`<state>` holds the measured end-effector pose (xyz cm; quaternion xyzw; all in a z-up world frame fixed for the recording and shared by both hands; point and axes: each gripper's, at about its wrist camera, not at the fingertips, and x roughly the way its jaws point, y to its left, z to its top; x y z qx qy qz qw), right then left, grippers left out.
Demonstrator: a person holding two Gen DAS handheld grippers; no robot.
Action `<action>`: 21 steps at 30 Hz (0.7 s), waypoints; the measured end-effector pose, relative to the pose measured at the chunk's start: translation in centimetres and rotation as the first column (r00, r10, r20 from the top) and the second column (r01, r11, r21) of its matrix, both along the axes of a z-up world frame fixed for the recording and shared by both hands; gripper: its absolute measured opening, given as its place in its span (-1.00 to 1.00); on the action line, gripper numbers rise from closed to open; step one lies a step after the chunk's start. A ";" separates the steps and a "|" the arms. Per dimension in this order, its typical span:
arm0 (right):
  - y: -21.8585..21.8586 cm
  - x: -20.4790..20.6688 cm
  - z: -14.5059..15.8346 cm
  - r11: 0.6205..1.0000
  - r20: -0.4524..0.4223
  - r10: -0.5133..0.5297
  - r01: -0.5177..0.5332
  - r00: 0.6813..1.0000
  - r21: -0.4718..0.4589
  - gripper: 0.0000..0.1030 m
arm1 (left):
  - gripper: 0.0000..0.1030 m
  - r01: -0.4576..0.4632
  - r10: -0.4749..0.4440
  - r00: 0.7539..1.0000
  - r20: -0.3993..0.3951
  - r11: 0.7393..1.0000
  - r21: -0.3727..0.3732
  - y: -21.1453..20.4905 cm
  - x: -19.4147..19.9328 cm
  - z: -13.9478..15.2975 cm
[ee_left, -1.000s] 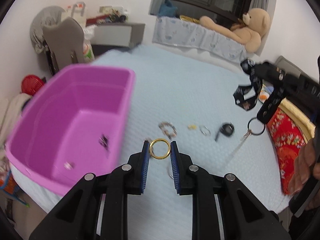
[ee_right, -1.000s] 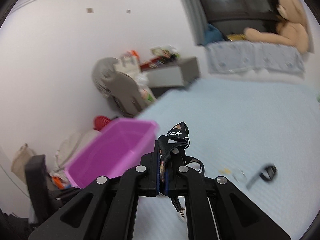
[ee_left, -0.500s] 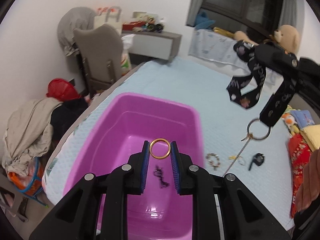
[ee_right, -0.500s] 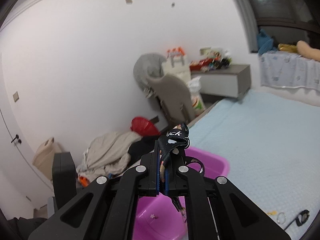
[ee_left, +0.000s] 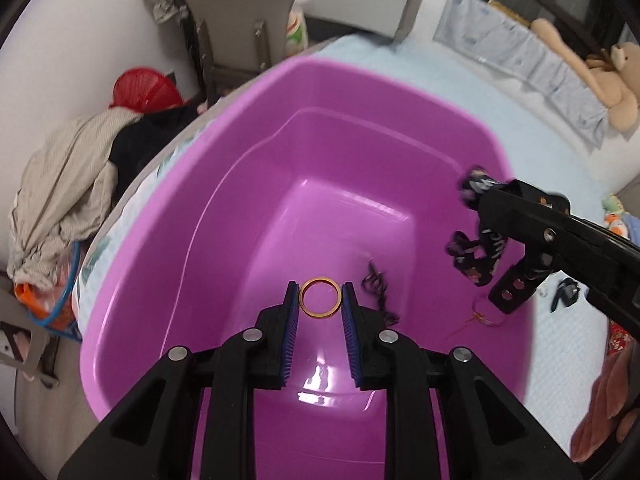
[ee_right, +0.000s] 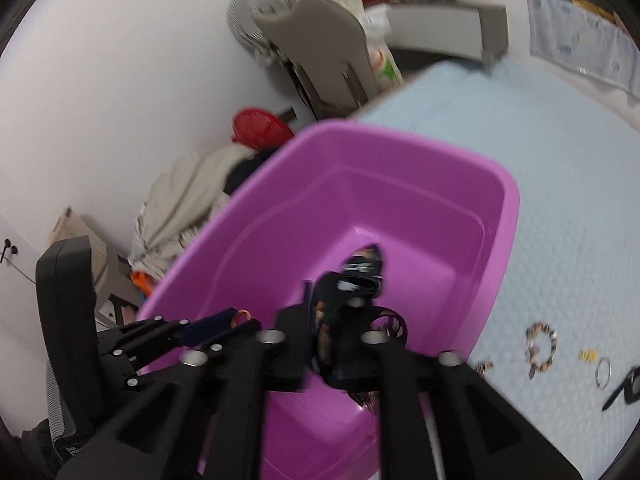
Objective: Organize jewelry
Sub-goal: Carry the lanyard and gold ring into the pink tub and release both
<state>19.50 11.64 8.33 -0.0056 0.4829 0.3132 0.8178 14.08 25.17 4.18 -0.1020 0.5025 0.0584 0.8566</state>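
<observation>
**Both grippers over the purple tub at the bed's edge**

Pale blue bedding (ee_left: 460, 80) covers the bed, and a purple tub (ee_left: 224, 216) sits at its near-left edge, beside a grey chair (ee_left: 236, 12), a red basket (ee_left: 140, 92) and a heap of clothes (ee_left: 60, 184) on the floor. A teddy bear (ee_left: 600, 80) lies along the far side of the bed.

The left gripper (ee_left: 320, 304) hangs over the inside of the tub. Its blue-padded fingers are spreading, and a gold ring (ee_left: 320, 297) sits in the gap between them; a thin space shows on each side of the ring, so the pads no longer seem to press on it. On the tub floor just right of those fingers lies a small dark piece of jewelry (ee_left: 376, 288).

The right gripper (ee_right: 336, 332) reaches over the tub's right rim. Its fingers are parting too, with a black patterned lanyard (ee_right: 360, 272) bunched between and over them. Motion blur hides whether the pads still touch the strap. A key ring with thin strands (ee_left: 480, 316) dangles below it.

Left on the bedding, right of the tub, are a beaded bracelet (ee_right: 542, 344), a small yellow piece (ee_right: 587, 355), a silver ring (ee_right: 603, 372) and a black item (ee_right: 628, 386), all well apart from both grippers. The tub's right wall stands between them and the grippers.
</observation>
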 end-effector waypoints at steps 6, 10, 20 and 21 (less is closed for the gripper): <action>-1.1 -0.2 -0.5 0.999 0.013 -0.044 0.044 0.999 -0.011 0.13 | 0.46 -0.053 0.053 0.999 0.010 0.998 0.030 1.0 -0.5 -0.1; -1.5 0.0 -0.5 0.999 0.002 -0.048 0.048 0.999 -0.012 0.19 | 0.61 -0.076 0.076 0.997 0.004 0.997 0.030 1.2 -0.6 -0.2; -1.6 1.0 -1.2 0.999 -0.176 -0.025 0.021 0.984 -0.024 0.40 | 0.66 -0.078 0.078 0.997 0.004 0.996 0.039 0.6 -1.0 0.2; -1.7 0.9 -1.0 0.999 -0.172 -0.026 0.023 0.985 -0.022 0.40 | 0.66 -0.078 0.078 0.997 0.003 0.996 0.039 0.5 -1.0 0.2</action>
